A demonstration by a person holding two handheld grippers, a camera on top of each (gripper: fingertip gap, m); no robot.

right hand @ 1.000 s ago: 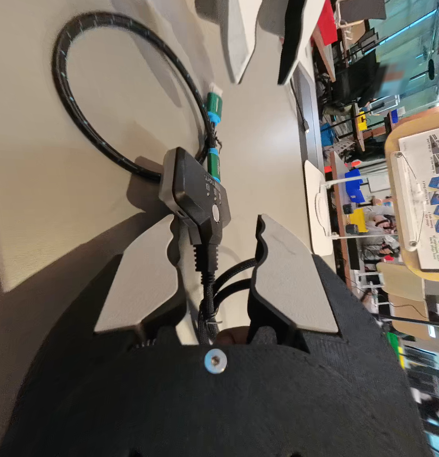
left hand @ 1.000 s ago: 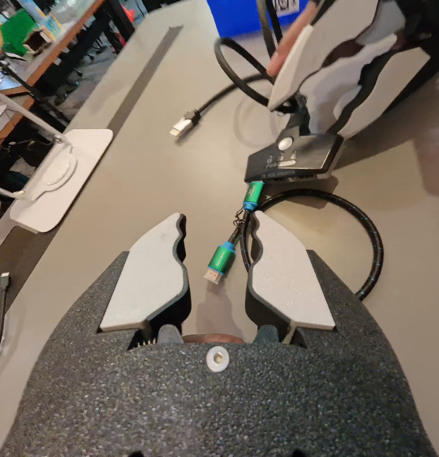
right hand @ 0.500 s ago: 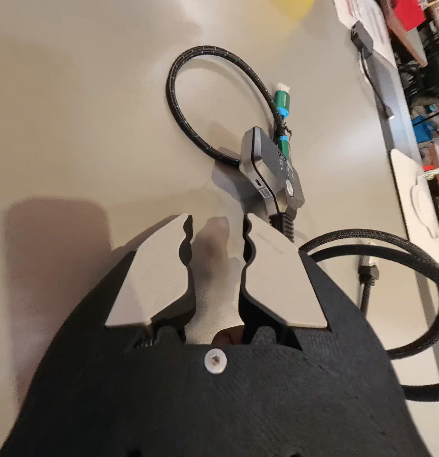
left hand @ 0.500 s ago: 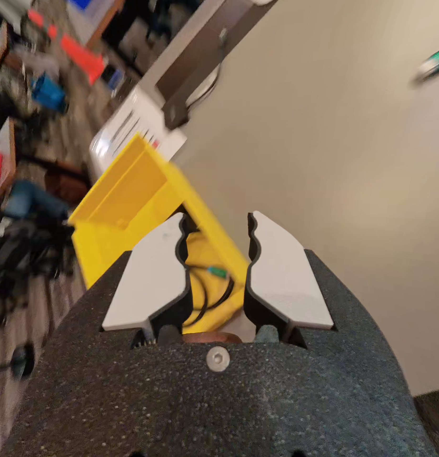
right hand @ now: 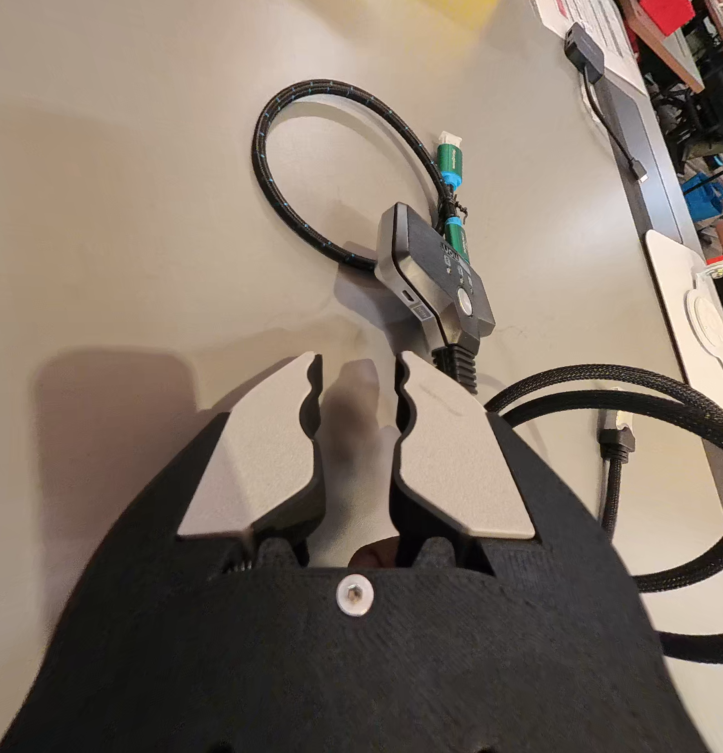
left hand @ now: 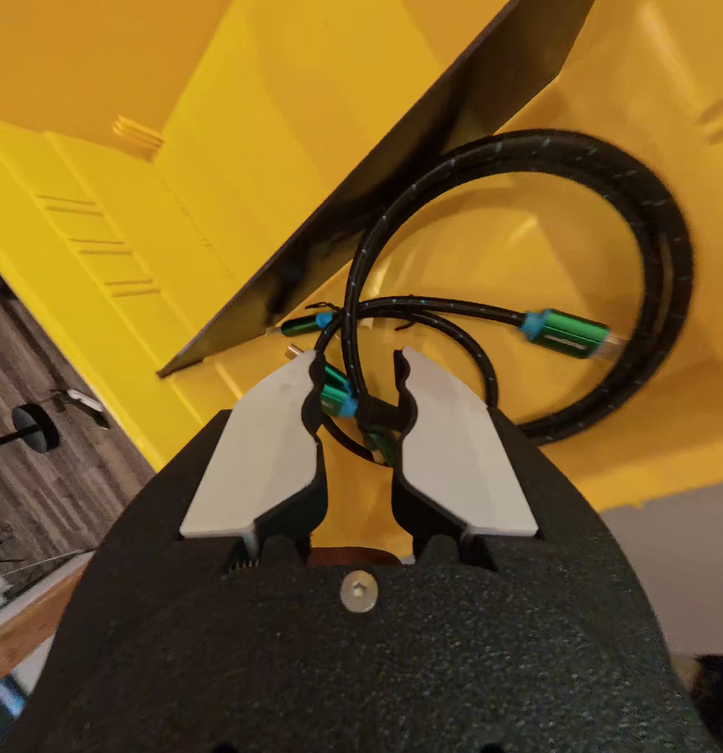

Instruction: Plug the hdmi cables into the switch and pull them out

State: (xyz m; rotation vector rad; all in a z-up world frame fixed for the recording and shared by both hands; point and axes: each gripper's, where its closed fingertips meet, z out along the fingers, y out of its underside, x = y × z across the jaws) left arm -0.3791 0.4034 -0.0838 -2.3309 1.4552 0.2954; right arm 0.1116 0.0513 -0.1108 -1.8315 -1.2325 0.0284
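Left wrist view: motion blur throughout; yellow bin [left hand: 270, 142] bright, saturated; edges bent by wide-angle lens; right wrist view: sharp, warm light from above; soft dark shadow on counter [right hand: 148, 203] beside tongs [right hand: 358, 362]; bkgd stretched.

left view peers into yellow bin [left hand: 270, 122]; right overlooks table [right hand: 148, 203].

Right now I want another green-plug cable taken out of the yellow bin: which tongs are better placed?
Probably the left tongs: they hang open inside the yellow bin, over the coiled cables. The right tongs are open above the table, beside the switch box.
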